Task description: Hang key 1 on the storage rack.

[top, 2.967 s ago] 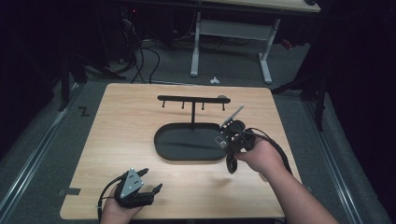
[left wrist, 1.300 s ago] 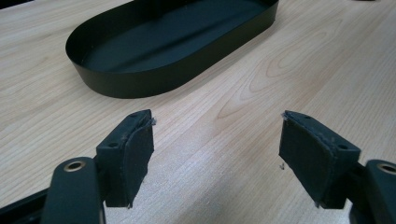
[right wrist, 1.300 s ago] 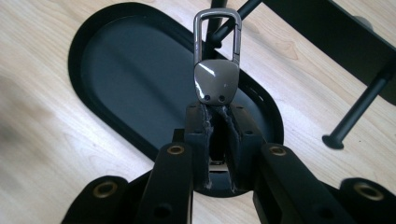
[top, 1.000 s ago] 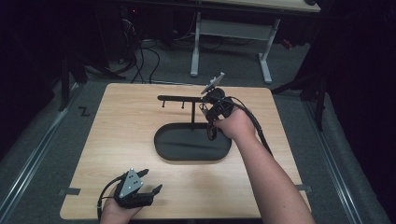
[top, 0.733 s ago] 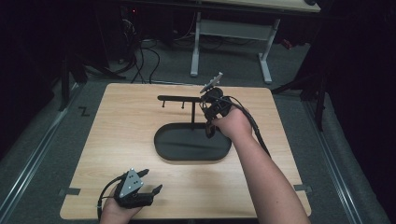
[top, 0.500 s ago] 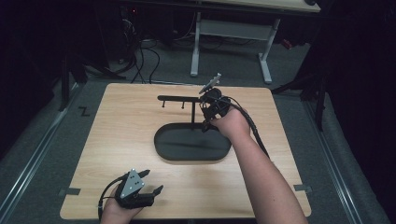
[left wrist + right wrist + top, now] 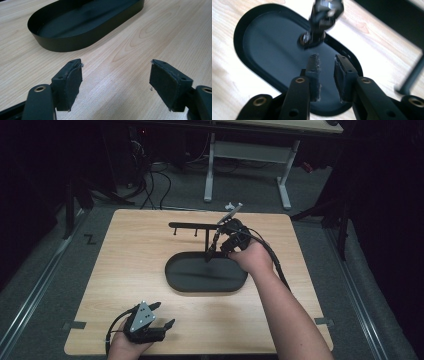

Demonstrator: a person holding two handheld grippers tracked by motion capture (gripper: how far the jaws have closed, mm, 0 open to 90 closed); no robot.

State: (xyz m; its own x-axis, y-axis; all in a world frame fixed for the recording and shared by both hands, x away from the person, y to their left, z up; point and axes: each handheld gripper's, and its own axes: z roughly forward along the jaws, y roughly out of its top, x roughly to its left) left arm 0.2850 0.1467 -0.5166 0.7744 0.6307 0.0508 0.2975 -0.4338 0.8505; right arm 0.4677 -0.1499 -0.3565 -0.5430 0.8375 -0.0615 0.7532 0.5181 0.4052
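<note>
At seven o'clock on the counter (image 7: 125, 270), the left tongs (image 7: 159, 315) are held low with the jaws spread wide and nothing between them. At the middle, the black oval tray (image 7: 200, 277) is seen, with an upright post (image 7: 208, 245) rising from its far rim and a crossbar (image 7: 192, 225) on top. At one o'clock, the right tongs (image 7: 216, 241) are poised over the tray beside the post; the jaws have just been opening slightly, a narrow gap is left, and nothing is gripped.
</note>
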